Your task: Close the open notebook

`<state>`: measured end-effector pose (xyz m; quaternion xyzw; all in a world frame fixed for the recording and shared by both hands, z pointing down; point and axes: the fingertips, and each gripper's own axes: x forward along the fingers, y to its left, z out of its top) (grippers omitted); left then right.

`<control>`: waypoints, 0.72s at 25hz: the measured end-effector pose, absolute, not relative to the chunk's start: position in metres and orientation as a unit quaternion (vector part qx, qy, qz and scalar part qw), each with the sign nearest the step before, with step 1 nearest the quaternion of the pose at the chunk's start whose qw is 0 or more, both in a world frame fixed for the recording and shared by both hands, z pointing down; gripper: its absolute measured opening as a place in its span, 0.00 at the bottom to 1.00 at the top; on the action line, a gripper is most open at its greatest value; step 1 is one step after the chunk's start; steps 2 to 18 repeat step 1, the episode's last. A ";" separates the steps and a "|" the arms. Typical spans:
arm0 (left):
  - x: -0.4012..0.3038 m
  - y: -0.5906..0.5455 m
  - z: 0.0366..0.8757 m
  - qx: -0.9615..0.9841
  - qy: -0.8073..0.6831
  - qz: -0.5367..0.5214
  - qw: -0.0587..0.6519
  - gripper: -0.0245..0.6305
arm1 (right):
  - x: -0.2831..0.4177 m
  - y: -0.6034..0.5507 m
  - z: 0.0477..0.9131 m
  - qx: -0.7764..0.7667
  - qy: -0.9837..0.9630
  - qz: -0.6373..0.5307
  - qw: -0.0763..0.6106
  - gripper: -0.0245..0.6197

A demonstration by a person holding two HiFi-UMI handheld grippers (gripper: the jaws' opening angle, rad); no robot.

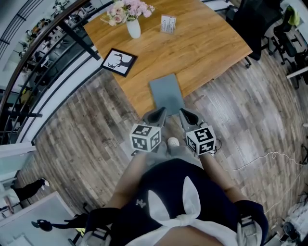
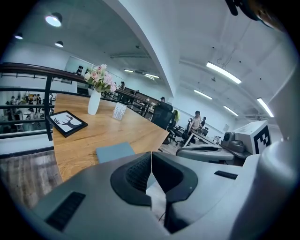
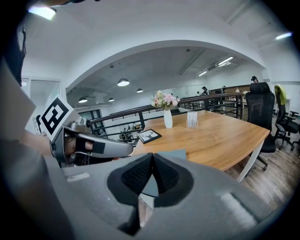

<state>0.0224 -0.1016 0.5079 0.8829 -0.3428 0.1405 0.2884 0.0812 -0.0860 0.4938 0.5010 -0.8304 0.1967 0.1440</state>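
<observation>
Nearest, the left tool (image 1: pixel 161 111) and the right tool (image 1: pixel 184 113) are held side by side above a wood-patterned plank floor (image 1: pixel 86 139), just short of the desk's near edge. In each tool's own view the jaws are seen pressed together, with nothing between the pads. A thin white cable (image 1: pixel 269 156) is seen lying on the floor to the right.

The desk (image 1: pixel 202 43) has a light wooden top. On it, right at the near edge and just beyond the two tool tips, lies the notebook (image 1: pixel 166 92). It is seen flat, grey-blue cover up and closed, with its short side toward the tools. Neither tool is seen touching it.

Further in and to the left, near the desk's left edge, a black picture frame (image 1: pixel 119 62) with a deer's antlered head on white is laid flat, well apart from the notebook.

Toward the far side a white vase (image 1: pixel 134 28) stands upright, and a bunch of pink and cream flowers (image 1: pixel 129 9) is held in it. Just to its right a small clear card holder (image 1: pixel 168 23) is stood up.

Beyond the desk's right corner a black office chair (image 1: pixel 255 21) is placed. Along the left a dark railing (image 1: pixel 43 38) runs past the desk, and in the gripper views an open office with ceiling lights is shown behind it.
</observation>
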 end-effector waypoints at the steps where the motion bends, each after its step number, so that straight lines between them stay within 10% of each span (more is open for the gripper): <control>1: 0.022 -0.100 0.508 0.883 -0.343 0.141 0.289 0.07 | 0.081 -0.085 0.494 0.501 -0.830 0.197 0.144 0.03; 18: 0.022 -0.100 0.508 0.883 -0.343 0.141 0.289 0.07 | 0.081 -0.085 0.494 0.501 -0.830 0.197 0.144 0.03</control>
